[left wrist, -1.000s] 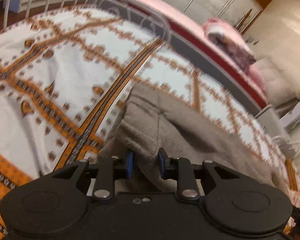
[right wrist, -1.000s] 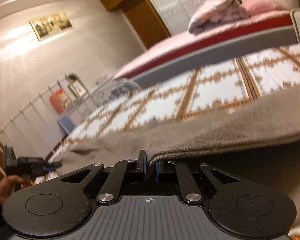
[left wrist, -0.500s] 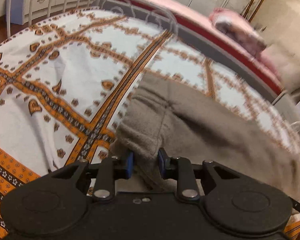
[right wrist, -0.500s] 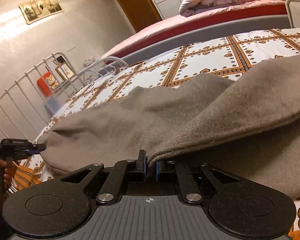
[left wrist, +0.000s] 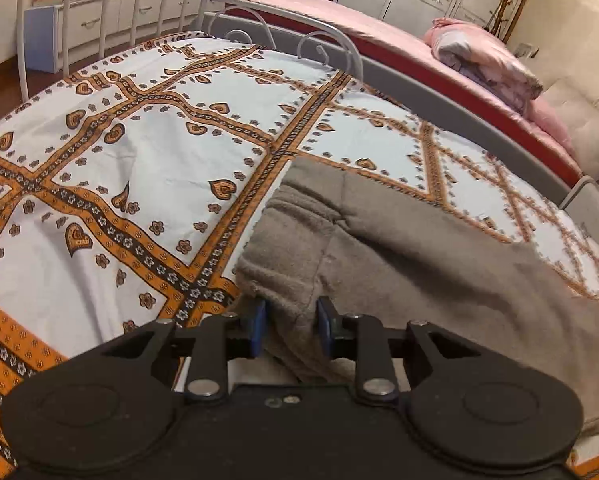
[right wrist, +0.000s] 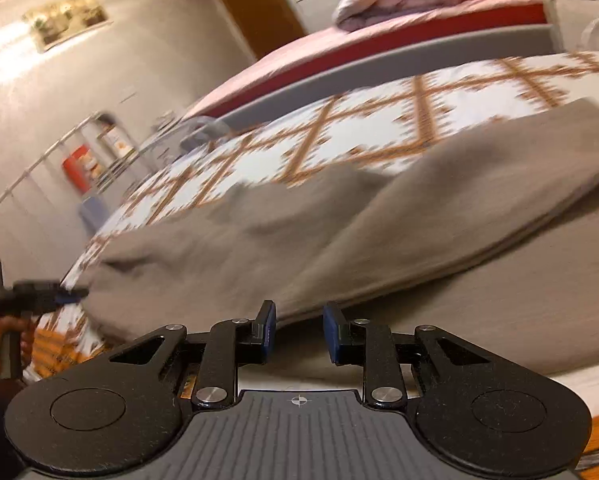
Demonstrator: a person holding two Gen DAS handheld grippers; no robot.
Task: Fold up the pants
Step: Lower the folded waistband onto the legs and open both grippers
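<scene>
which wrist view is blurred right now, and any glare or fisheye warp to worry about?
Right wrist view: motion-smeared across the bedspread and grey pants; only the right gripper is crisp; warm glare on the wall. Left wrist view: sharp, pants fibres readable, bed rail bowed by fisheye, corners vignetted black.

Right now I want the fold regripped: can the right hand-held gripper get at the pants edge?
Probably yes: the right hand-held gripper, jaws just opened, faces the folded pants edge with nothing between.
</scene>
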